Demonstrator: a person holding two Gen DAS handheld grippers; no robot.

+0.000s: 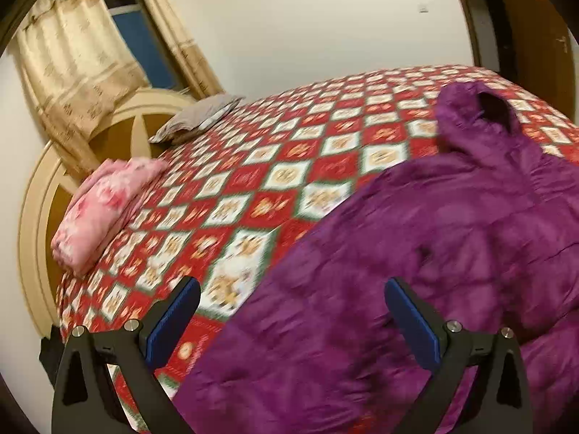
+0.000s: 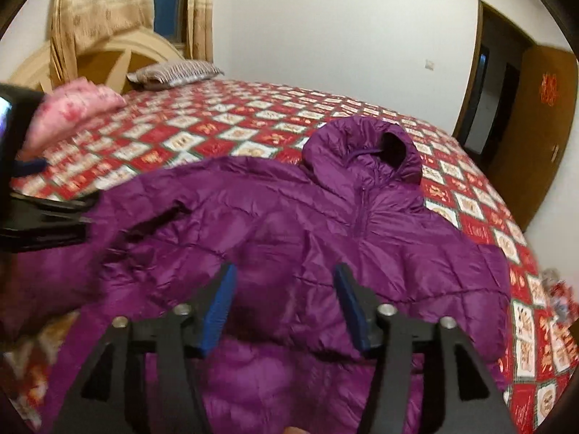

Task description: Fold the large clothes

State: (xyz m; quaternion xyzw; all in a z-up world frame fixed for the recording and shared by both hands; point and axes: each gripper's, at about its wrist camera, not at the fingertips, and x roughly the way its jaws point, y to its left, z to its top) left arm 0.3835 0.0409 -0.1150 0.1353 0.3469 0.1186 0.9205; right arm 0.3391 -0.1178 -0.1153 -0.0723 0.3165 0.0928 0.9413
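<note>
Bedroom with pale walls, and a wide bed under a red, white and green diamond-patterned quilt (image 2: 224, 133) fills both views. On that quilt a large purple quilted puffer jacket with a hood (image 2: 325, 224) lies front side up, near the bed's closer edge. Its zip runs up the chest, its hood (image 2: 365, 152) stands rounded and puffy, and the thin, slightly shiny shell is creased over soft stitched padding. One sleeve seems to lie across the body, though blur hides the detail; I judge the folding barely started, with most folds left.

Above the jacket's lower part, the right gripper (image 2: 284, 303) hovers, its blue-padded fingers spread and holding nothing. Over the jacket's edge, the left gripper (image 1: 291, 316) is likewise spread wide and empty.

Farther off, a folded pink floral cloth (image 1: 101, 206) and a grey striped pillow (image 1: 195, 117) rest by the arched wooden headboard (image 1: 36, 224). Beige curtains (image 1: 72, 65) hang behind.
</note>
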